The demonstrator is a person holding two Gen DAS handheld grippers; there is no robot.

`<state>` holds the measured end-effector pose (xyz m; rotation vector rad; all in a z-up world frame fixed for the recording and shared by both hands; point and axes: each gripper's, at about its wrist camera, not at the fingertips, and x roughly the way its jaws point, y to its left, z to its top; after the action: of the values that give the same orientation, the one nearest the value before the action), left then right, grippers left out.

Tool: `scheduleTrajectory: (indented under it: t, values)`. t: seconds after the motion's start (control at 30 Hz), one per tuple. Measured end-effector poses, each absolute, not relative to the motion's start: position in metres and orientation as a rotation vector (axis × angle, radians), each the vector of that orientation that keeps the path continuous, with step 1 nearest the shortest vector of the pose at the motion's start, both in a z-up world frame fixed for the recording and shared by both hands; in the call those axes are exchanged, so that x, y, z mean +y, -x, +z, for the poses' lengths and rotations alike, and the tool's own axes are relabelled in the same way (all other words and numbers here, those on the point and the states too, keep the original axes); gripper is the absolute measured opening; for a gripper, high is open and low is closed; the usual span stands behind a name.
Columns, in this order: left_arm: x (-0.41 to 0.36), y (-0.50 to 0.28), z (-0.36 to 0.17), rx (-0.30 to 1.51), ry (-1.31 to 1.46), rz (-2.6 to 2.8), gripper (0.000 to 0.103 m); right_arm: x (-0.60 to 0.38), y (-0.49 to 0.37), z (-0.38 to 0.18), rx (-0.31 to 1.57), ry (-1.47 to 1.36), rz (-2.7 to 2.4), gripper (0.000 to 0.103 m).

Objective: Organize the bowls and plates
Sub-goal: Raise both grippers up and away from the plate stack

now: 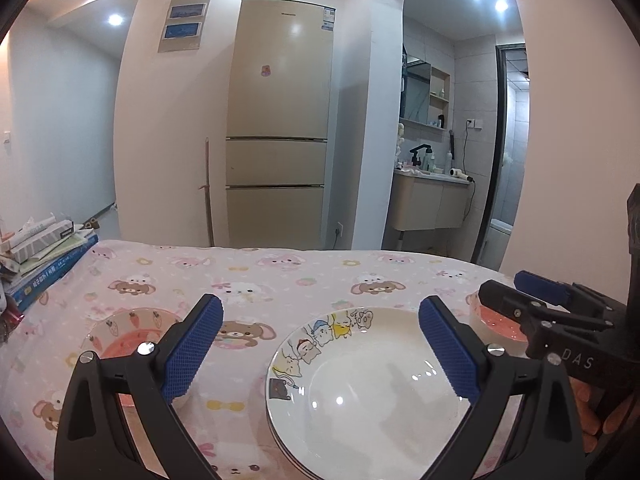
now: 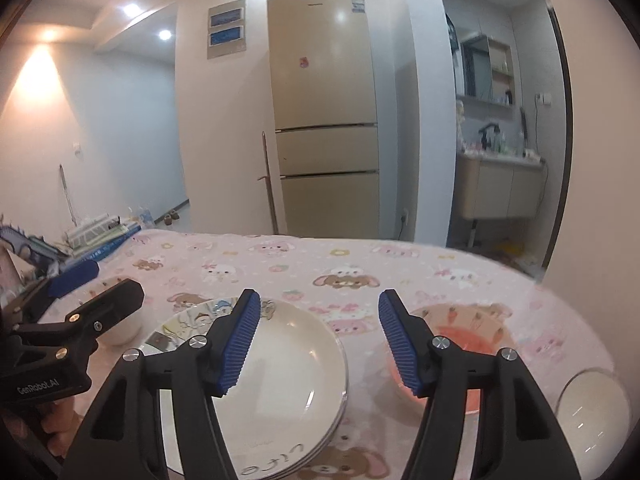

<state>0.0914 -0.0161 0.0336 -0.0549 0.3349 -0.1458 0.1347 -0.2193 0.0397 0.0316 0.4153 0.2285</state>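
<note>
With the plate stack [image 2: 280, 364] resting near centre and both grippers — left [image 1: 320, 354], right [image 2: 318, 344] — open and empty, stacking seems done; the pink bowl [image 2: 460, 344], just right, likely needs grasping next.

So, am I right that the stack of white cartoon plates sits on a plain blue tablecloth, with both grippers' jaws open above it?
Not quite: the tablecloth is pink with cartoon animals, as both wrist views show. The rest holds: the plates are stacked, and the left gripper and right gripper have open jaws.
</note>
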Motion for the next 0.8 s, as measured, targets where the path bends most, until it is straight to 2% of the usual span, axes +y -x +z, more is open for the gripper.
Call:
scheduleTrajectory:
  t: [0.1, 0.13, 0.17, 0.33, 0.47, 0.8]
  values:
    - [-0.013, -0.088, 0.039, 0.318, 0.054, -0.151, 0.098, -0.219, -0.133, 0.038, 0.379, -0.018, 0.219, 0.08]
    - [-0.013, -0.087, 0.04, 0.304, 0.046, -0.138, 0.098, -0.218, -0.131, 0.037, 0.352, 0.002, 0.209, 0.089]
    - [-0.014, -0.086, 0.04, 0.301, 0.032, -0.125, 0.098, -0.217, -0.13, 0.037, 0.334, 0.016, 0.202, 0.09]
    - [-0.015, -0.085, 0.041, 0.327, 0.051, -0.153, 0.098, -0.213, -0.127, 0.034, 0.308, 0.043, 0.207, 0.09]
    - [-0.027, -0.071, 0.05, 0.276, -0.035, -0.11, 0.098, -0.215, -0.125, 0.038, 0.31, 0.004, 0.267, 0.09]
    - [-0.011, -0.043, 0.064, 0.3, -0.001, -0.115, 0.098, -0.226, -0.085, 0.076, 0.275, 0.007, 0.144, 0.09]
